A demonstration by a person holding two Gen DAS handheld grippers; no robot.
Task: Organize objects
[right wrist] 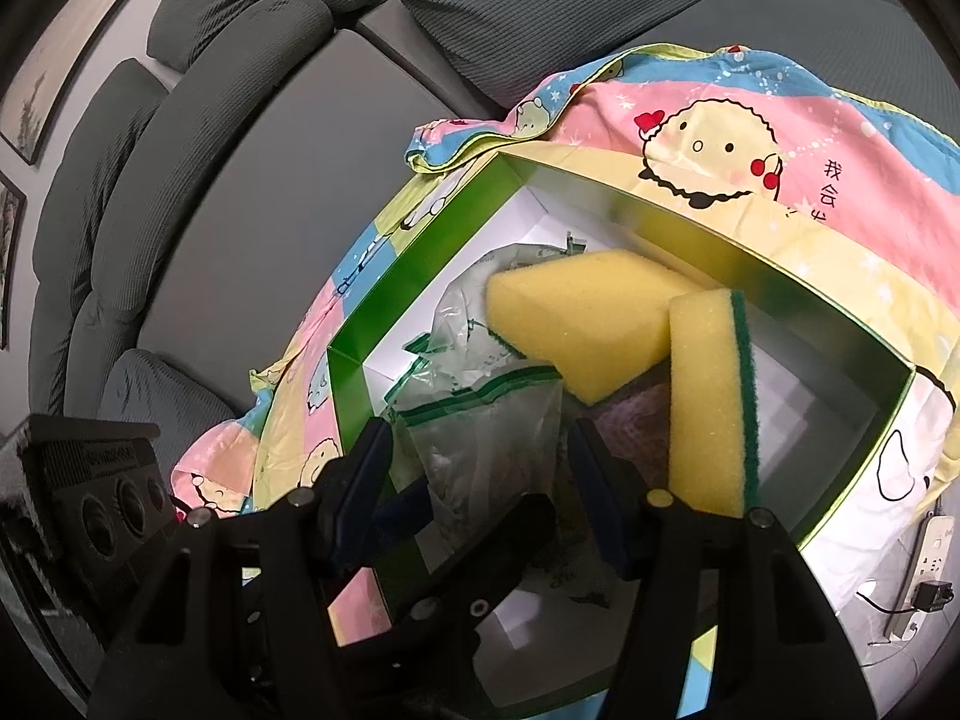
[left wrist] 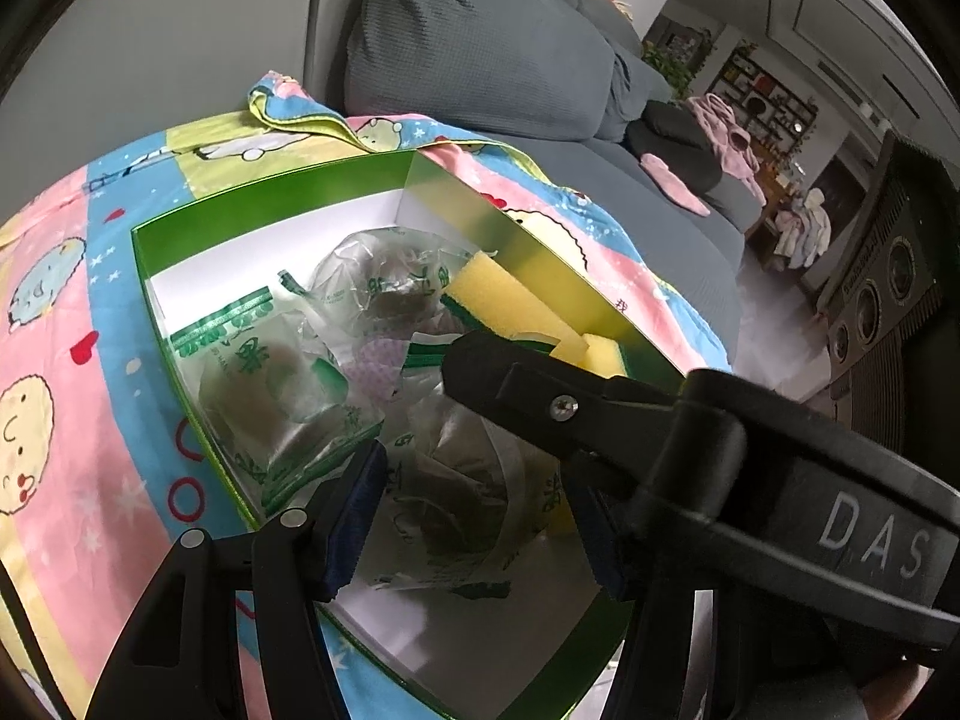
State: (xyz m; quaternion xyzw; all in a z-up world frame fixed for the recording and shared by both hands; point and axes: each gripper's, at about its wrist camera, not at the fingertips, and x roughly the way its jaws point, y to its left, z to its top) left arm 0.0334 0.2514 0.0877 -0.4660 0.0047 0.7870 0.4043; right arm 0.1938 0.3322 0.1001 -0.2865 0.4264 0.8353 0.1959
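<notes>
Left gripper (left wrist: 480, 504) straddles a clear packet (left wrist: 462, 480) in the near part of the green box (left wrist: 270, 192); contact cannot be told. Right gripper (right wrist: 480, 462) brackets a green-striped packet (right wrist: 480, 420); grip likewise unclear. Two yellow sponges (right wrist: 576, 324) lean at the box's right wall. The box sits on a patterned cloth (right wrist: 780, 138) before a grey sofa (left wrist: 480, 60).

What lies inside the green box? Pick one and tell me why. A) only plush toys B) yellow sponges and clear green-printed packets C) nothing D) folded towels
B: two yellow sponges with green scrub sides and several clear green-printed packets sit inside the green box.
</notes>
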